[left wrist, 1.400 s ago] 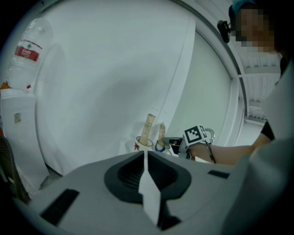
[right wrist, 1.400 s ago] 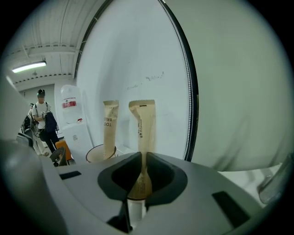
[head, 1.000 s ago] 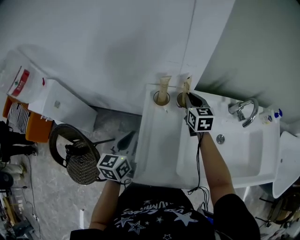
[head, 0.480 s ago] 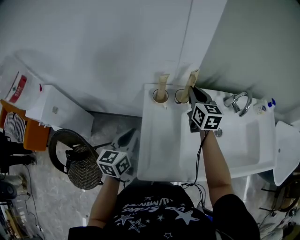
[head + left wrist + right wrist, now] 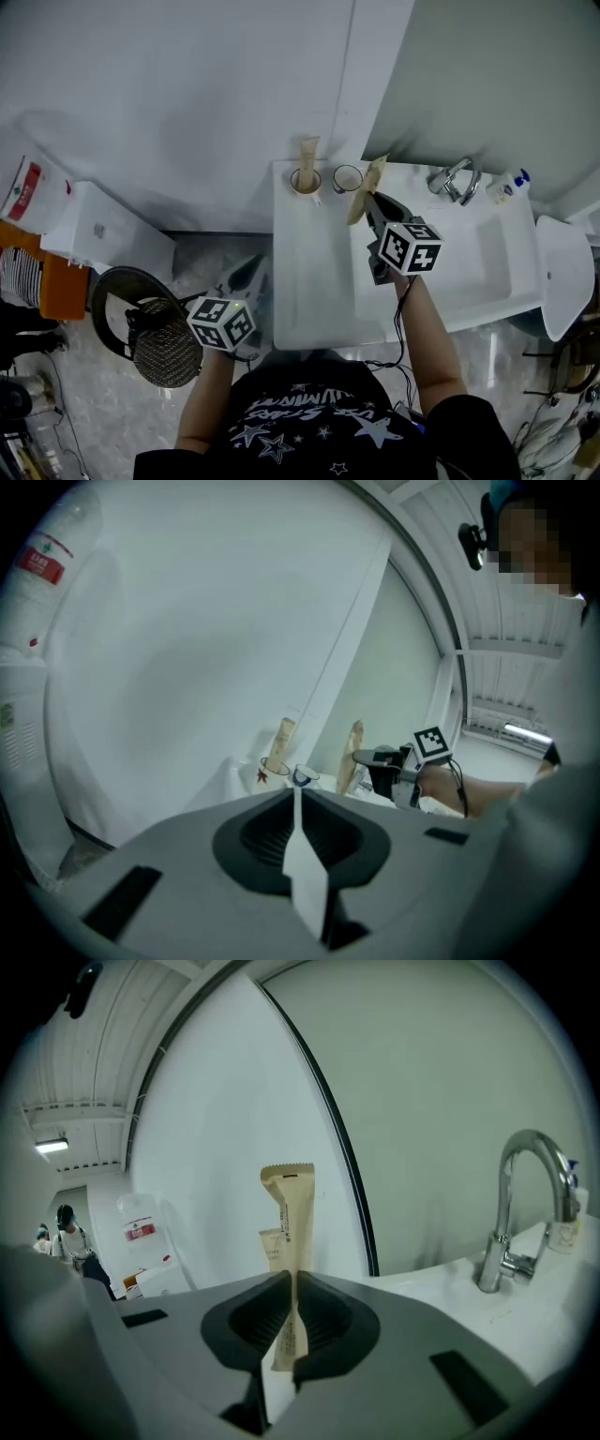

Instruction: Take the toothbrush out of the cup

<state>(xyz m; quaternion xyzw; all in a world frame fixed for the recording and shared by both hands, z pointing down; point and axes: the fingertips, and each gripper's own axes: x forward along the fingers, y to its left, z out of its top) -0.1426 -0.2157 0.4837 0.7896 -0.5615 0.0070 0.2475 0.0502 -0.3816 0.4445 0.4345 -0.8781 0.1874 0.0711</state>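
Two cups stand at the back of the white sink counter [image 5: 309, 281]. The left cup [image 5: 305, 180] holds a beige wrapped toothbrush [image 5: 307, 152]. The right cup [image 5: 347, 178] has nothing in it. My right gripper [image 5: 372, 204] is shut on a second beige wrapped toothbrush [image 5: 367, 192], held clear of that cup, a little to its right. In the right gripper view the packet [image 5: 289, 1208] stands upright, pinched between the jaws of my right gripper [image 5: 292, 1279]. My left gripper [image 5: 296, 794] is shut on nothing, low at the left beside the counter, under its marker cube [image 5: 222, 323].
A chrome faucet [image 5: 452, 178] and a small bottle [image 5: 503, 185] stand behind the basin [image 5: 469, 258]. A round mesh basket [image 5: 161, 345] sits on the floor at the left, near a white cabinet [image 5: 103, 230]. A wall panel rises behind the cups.
The right gripper has lifted the wrapped toothbrush up out of the right cup and drawn it away to the right and nearer. The left gripper has hardly moved.
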